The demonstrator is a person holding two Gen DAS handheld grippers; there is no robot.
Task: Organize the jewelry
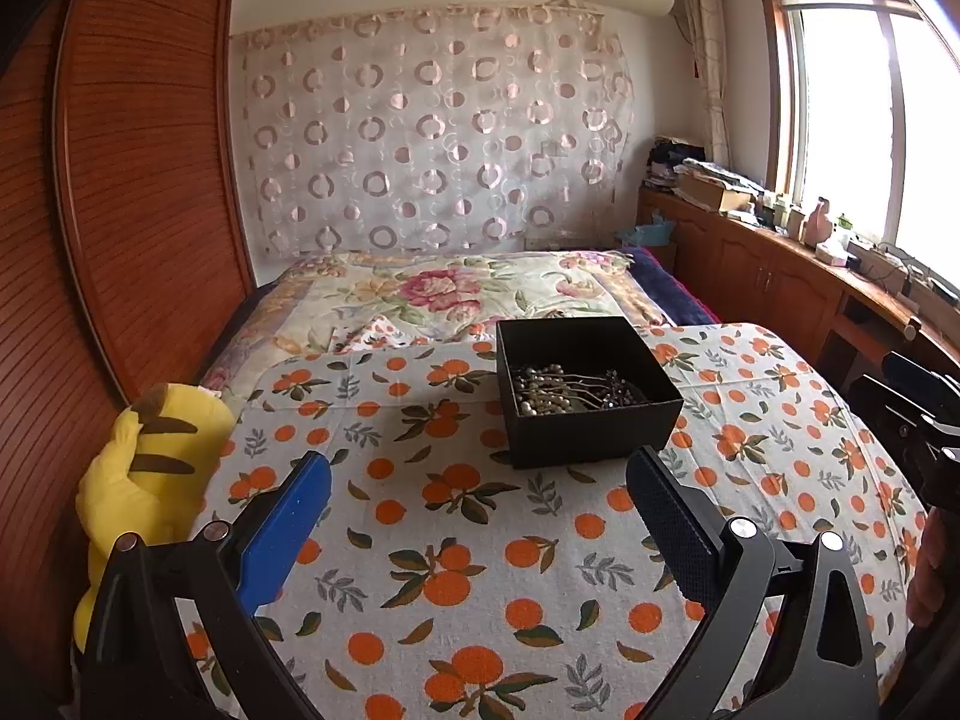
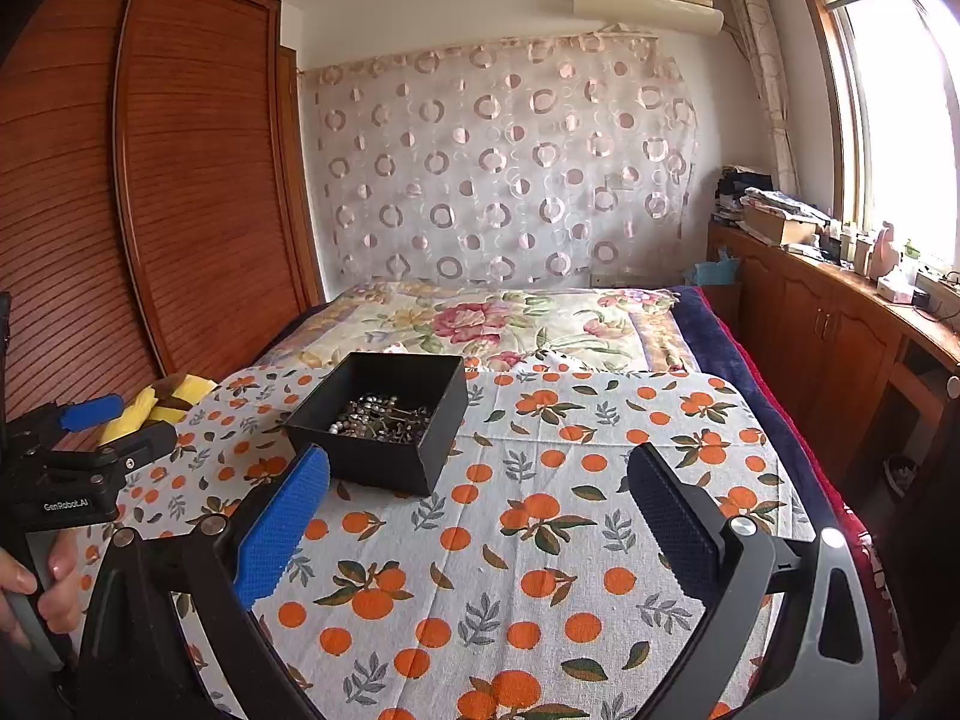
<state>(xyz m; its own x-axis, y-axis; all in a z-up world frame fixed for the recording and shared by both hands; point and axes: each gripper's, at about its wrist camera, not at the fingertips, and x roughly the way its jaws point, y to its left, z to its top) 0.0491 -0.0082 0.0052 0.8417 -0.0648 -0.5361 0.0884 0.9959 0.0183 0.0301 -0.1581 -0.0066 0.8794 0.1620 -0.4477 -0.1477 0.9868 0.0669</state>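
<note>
A black open box (image 1: 585, 420) stands on the orange-print cloth (image 1: 480, 570). Inside it lies a tangle of pearl and metal jewelry (image 1: 564, 390). My left gripper (image 1: 480, 468) is open and empty, just short of the box's near wall. In the right wrist view the box (image 2: 384, 420) sits ahead and left, with the jewelry (image 2: 378, 417) inside. My right gripper (image 2: 480, 468) is open and empty over the cloth (image 2: 540, 540), to the right of the box. The left gripper (image 2: 114, 420) shows at the left edge there, open.
A yellow plush toy (image 1: 144, 480) lies at the cloth's left edge. A floral bedspread (image 1: 450, 294) lies beyond the box. A wooden wardrobe (image 1: 120, 210) stands left, a wooden counter (image 1: 780, 264) with clutter under the window right. The right gripper's body (image 1: 918, 414) shows at the right edge.
</note>
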